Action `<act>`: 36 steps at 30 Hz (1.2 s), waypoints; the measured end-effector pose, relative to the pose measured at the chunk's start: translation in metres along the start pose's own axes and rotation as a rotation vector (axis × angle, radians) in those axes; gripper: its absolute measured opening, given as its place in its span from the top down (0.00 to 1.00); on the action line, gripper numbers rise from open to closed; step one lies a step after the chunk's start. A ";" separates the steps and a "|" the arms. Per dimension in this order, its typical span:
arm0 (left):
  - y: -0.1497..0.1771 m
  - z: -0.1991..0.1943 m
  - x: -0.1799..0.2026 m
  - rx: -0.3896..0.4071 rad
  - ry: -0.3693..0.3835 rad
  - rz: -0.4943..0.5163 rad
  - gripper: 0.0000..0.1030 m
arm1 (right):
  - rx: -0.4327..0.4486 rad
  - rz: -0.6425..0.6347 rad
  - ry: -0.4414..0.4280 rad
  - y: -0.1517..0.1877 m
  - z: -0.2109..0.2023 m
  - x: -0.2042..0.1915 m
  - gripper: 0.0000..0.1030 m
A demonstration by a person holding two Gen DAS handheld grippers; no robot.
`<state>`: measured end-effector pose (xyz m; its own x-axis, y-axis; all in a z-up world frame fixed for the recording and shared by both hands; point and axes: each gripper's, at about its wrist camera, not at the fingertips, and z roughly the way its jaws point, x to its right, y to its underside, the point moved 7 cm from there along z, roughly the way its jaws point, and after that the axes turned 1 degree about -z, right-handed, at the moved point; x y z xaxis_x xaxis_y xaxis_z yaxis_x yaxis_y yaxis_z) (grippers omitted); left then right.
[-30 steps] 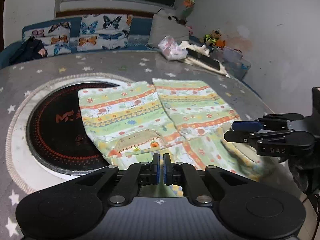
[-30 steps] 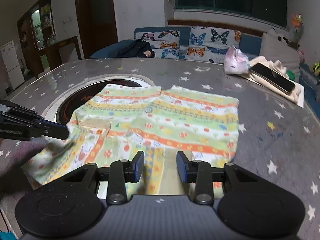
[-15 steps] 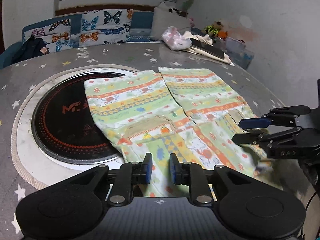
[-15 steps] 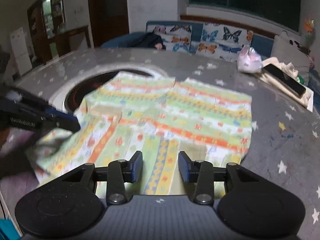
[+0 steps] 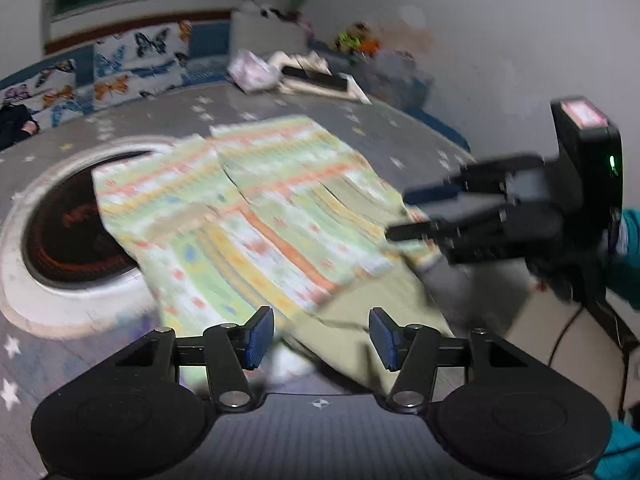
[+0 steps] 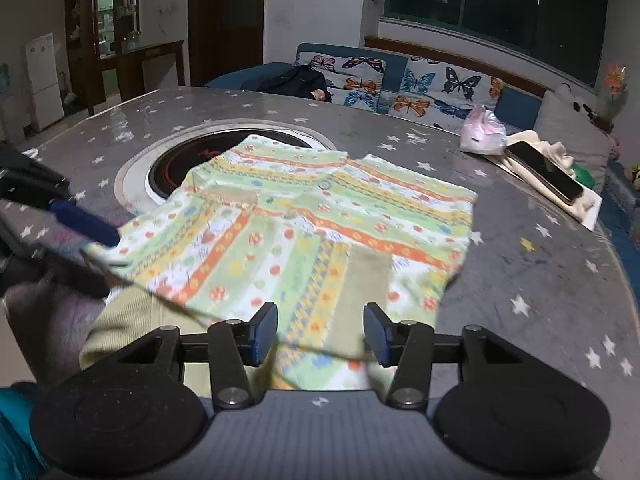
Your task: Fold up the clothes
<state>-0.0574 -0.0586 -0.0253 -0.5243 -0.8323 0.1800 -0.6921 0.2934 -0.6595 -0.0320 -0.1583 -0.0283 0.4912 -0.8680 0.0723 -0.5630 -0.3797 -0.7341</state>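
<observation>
Both grippers are letting go: the left gripper (image 5: pixel 321 334) and right gripper (image 6: pixel 320 334) are opening their jaws, nothing pinched. The striped garment (image 6: pixel 320 232) is lying mid-frame, its folded hem drooping over the table (image 6: pixel 540 280) edge, risking sliding off and unfolding.
</observation>
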 end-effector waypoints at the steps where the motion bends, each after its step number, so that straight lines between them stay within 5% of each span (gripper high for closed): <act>1: 0.004 0.001 0.004 -0.020 0.002 -0.004 0.45 | -0.001 -0.003 0.006 0.003 -0.004 0.001 0.52; 9: 0.022 0.015 0.010 -0.116 0.022 -0.110 0.49 | -0.002 -0.058 0.033 0.024 -0.025 -0.003 0.48; 13: 0.025 0.022 0.011 -0.135 0.055 -0.146 0.77 | -0.014 -0.094 0.040 0.035 -0.027 -0.008 0.47; 17: 0.012 0.012 0.013 -0.084 0.074 -0.131 0.87 | -0.022 -0.136 0.039 0.044 -0.026 -0.013 0.44; 28: -0.052 0.003 -0.010 0.051 0.106 -0.178 0.89 | 0.044 -0.249 -0.046 0.045 -0.016 -0.042 0.38; 33: -0.055 0.009 -0.017 0.037 0.119 -0.179 0.89 | 0.098 -0.189 -0.112 0.022 -0.007 -0.049 0.55; 35: -0.052 0.005 -0.021 0.036 0.115 -0.172 0.86 | 0.092 -0.141 -0.143 0.012 -0.001 -0.047 0.76; 36: -0.050 0.002 -0.023 0.040 0.111 -0.165 0.84 | 0.088 -0.119 -0.156 0.008 0.000 -0.044 0.78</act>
<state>-0.0093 -0.0554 0.0020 -0.4587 -0.8096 0.3663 -0.7541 0.1366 -0.6425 -0.0577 -0.1227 -0.0373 0.6513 -0.7563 0.0617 -0.4378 -0.4410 -0.7835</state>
